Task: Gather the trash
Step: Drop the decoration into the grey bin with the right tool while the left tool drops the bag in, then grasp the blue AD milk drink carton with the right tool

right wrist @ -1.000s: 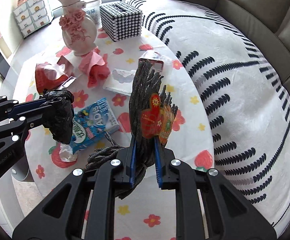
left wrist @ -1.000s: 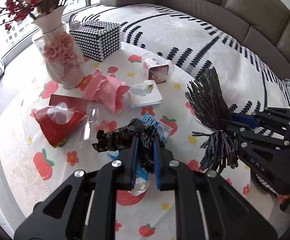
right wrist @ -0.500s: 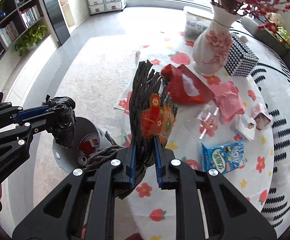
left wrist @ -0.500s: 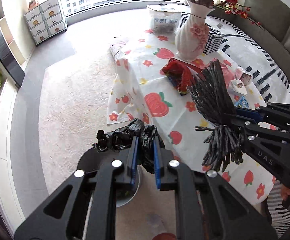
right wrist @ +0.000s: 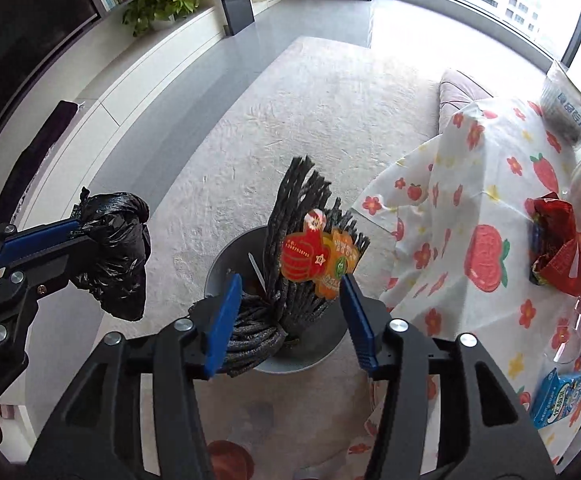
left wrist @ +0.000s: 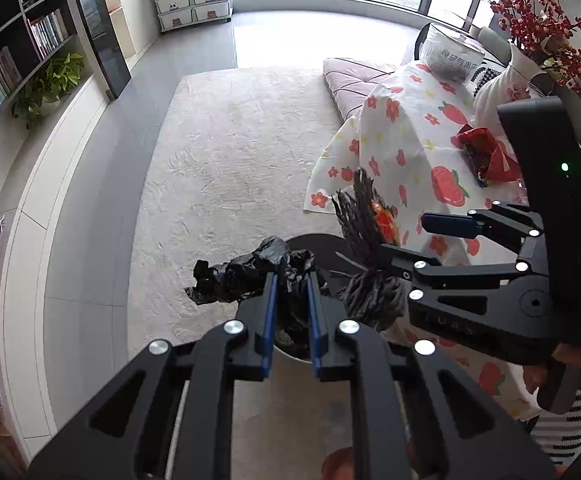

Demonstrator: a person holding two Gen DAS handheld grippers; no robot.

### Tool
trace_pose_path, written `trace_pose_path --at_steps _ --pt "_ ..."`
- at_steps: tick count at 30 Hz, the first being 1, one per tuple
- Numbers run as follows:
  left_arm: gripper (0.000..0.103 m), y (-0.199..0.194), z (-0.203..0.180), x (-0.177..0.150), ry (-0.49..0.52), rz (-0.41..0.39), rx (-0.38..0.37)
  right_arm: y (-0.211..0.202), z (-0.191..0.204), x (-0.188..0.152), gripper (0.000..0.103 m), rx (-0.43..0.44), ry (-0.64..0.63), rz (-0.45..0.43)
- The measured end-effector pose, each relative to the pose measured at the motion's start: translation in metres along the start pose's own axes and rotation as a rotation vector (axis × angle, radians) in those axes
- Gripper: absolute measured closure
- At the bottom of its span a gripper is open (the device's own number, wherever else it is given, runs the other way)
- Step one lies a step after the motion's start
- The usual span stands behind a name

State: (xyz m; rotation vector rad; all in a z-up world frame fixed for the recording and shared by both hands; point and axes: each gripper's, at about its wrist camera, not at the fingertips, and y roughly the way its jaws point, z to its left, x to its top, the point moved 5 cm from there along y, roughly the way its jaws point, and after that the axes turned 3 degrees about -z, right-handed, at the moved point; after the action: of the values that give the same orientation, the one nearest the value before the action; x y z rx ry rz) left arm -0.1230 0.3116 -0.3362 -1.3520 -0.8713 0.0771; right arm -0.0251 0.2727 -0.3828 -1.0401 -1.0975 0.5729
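My left gripper (left wrist: 290, 280) is shut on a crumpled black plastic bag (left wrist: 242, 276), held above a round grey bin (left wrist: 290, 354) on the rug. In the right wrist view the same bag (right wrist: 114, 248) hangs at the left in the left gripper (right wrist: 78, 228). My right gripper (right wrist: 288, 304) is over the bin (right wrist: 230, 264) with its jaws opening. A bundle of dark cords with red and orange tags (right wrist: 302, 216) stands between the spread pads, its lower end in the bin. The left wrist view shows the right gripper (left wrist: 406, 240) and the bundle (left wrist: 360, 216).
A table with a strawberry-print cloth (right wrist: 470, 208) stands right of the bin, carrying a red wrapper (right wrist: 558, 248), a blue pack (right wrist: 558, 396) and a white vase (left wrist: 494, 92). A pink cushion (left wrist: 354, 80) lies behind it. Pale rug (left wrist: 230, 152) and shelves with a plant (left wrist: 50, 80) are to the left.
Both grippers swung away from the tabletop to above the bin on the floor. The right jaws spread apart and let go of the cord bundle. The left grip on the bag is unchanged.
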Motion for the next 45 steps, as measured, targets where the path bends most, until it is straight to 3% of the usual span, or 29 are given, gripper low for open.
trace_pose_path --at_steps 8,14,17,21,23,27,32,37,45 --pt "0.089 0.005 0.006 -0.004 -0.012 0.005 -0.017 0.001 -0.007 -0.001 0.047 -0.046 0.024 0.013" --pt "0.088 0.019 -0.014 0.006 0.037 0.005 -0.062 -0.017 -0.039 -0.014 0.047 -0.097 0.099 0.014" --pt "0.082 0.036 -0.026 0.009 0.062 0.009 -0.077 -0.028 -0.057 -0.026 0.047 -0.124 0.142 0.018" --pt "0.048 0.059 -0.041 0.006 0.121 0.033 -0.034 -0.041 -0.078 -0.043 0.047 -0.155 0.191 0.024" --pt "0.043 0.061 -0.05 0.007 0.156 0.025 -0.017 -0.047 -0.087 -0.052 0.046 -0.176 0.21 0.024" --pt "0.03 0.055 -0.071 0.012 0.181 0.01 -0.05 -0.06 -0.109 -0.069 0.044 -0.215 0.261 0.021" --pt "0.027 0.048 -0.109 0.017 0.256 0.003 -0.096 -0.075 -0.143 -0.091 0.042 -0.271 0.34 0.014" --pt "0.027 0.045 -0.154 0.02 0.318 -0.003 -0.151 -0.095 -0.187 -0.115 0.034 -0.357 0.432 -0.001" --pt "0.027 0.048 -0.217 0.027 0.379 -0.01 -0.213 -0.118 -0.26 -0.156 0.033 -0.433 0.677 -0.027"
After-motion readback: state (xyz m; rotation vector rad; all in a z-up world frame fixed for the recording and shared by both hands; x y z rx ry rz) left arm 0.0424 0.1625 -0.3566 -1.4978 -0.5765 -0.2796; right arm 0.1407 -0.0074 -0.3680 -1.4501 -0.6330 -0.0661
